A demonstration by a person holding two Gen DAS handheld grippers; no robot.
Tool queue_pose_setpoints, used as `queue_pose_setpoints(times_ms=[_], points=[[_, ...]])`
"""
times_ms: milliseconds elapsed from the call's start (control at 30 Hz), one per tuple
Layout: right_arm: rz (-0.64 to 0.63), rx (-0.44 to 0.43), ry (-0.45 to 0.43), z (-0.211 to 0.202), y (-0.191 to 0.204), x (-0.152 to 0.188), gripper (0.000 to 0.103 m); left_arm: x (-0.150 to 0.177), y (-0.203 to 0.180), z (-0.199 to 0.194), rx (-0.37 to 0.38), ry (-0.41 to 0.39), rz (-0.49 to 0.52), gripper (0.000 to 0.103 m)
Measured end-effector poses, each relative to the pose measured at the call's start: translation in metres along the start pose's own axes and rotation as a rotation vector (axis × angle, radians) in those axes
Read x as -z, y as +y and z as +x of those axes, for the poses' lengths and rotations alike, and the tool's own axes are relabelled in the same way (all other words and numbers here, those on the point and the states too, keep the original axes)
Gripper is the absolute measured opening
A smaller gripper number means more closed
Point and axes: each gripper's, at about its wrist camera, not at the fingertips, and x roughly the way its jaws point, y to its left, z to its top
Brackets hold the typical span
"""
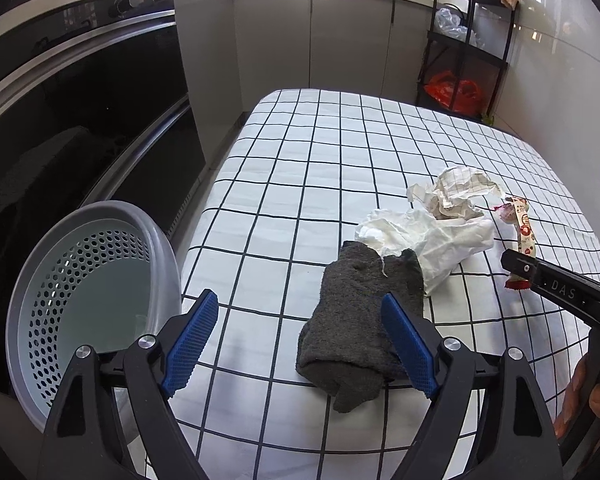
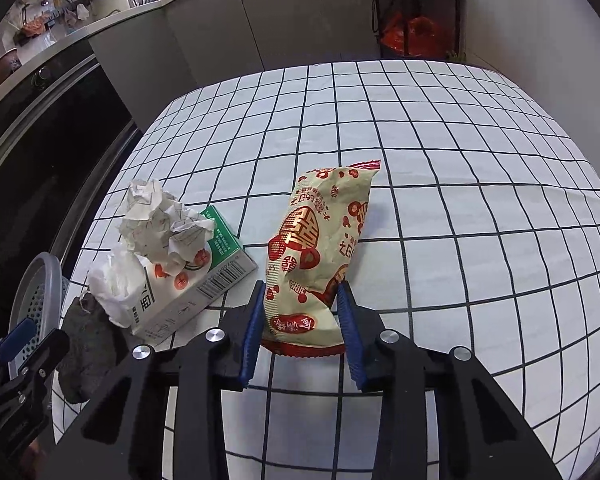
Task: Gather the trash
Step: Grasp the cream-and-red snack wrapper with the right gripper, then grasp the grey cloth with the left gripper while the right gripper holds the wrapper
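Note:
My right gripper (image 2: 301,320) is shut on a cream and red snack wrapper (image 2: 320,240), its blue pads pressing the wrapper's lower end on the checked tablecloth (image 2: 460,160). Left of it lie a crumpled paper ball (image 2: 160,220), a white tissue (image 2: 118,284), a green and white carton (image 2: 204,280) and a dark grey cloth (image 2: 88,344). My left gripper (image 1: 300,320) stands open over the near table edge, and the grey cloth (image 1: 356,320) lies partly between its fingers, untouched. In that view the right gripper (image 1: 518,268) holds the wrapper (image 1: 524,232) at the right.
A grey perforated bin (image 1: 92,300) stands off the table's left edge, beside a dark oven front (image 1: 80,100). Grey cabinets (image 1: 300,32) line the back. A black shelf rack (image 1: 468,40) with a red bag (image 1: 452,92) stands at the far right corner.

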Motion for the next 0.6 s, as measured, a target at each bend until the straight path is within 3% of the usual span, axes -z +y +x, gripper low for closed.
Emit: queue_pose_setpoints(times_ms=[367, 533, 600], points=[[-0.008, -0.043, 0.006, -0.021, -0.012, 0.013, 0.035, 0.007, -0.025, 0.011, 0.049, 0.036, 0.028, 0.093], [-0.014, -0.058, 0.021, -0.019, -0.012, 0.012, 0.035, 0.007, -0.021, 0.027, 0.043, 0.077, 0.001, 0.093], [-0.016, -0.062, 0.024, -0.019, -0.012, 0.013, 0.035, 0.008, -0.02, 0.031, 0.046, 0.089, -0.012, 0.086]])
